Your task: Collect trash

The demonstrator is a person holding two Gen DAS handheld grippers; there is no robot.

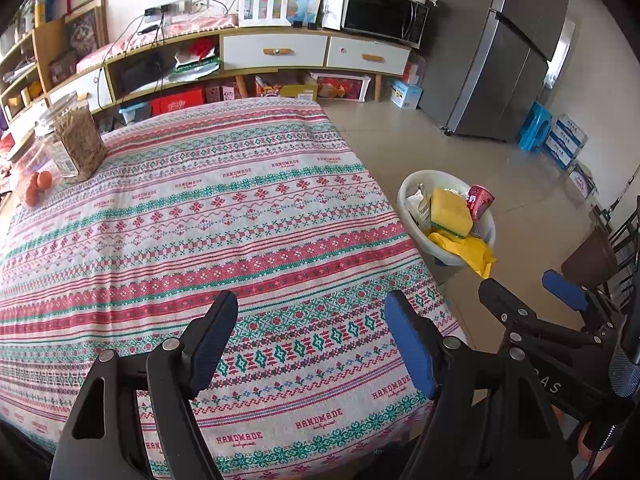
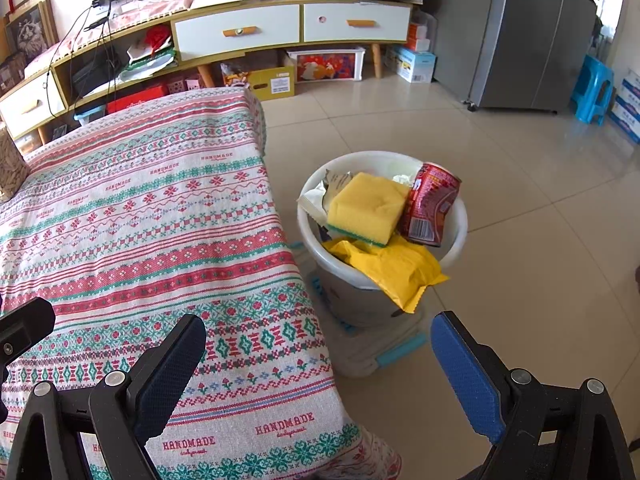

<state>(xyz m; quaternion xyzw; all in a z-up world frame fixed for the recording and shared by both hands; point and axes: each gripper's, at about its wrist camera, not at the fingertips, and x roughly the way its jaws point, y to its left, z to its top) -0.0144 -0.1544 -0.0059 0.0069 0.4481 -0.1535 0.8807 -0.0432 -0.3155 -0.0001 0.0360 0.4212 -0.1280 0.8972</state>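
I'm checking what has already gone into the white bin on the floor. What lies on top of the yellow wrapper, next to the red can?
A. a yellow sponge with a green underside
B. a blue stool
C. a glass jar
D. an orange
A: in the right wrist view the yellow sponge rests in the white bin on the yellow wrapper, beside the red can.
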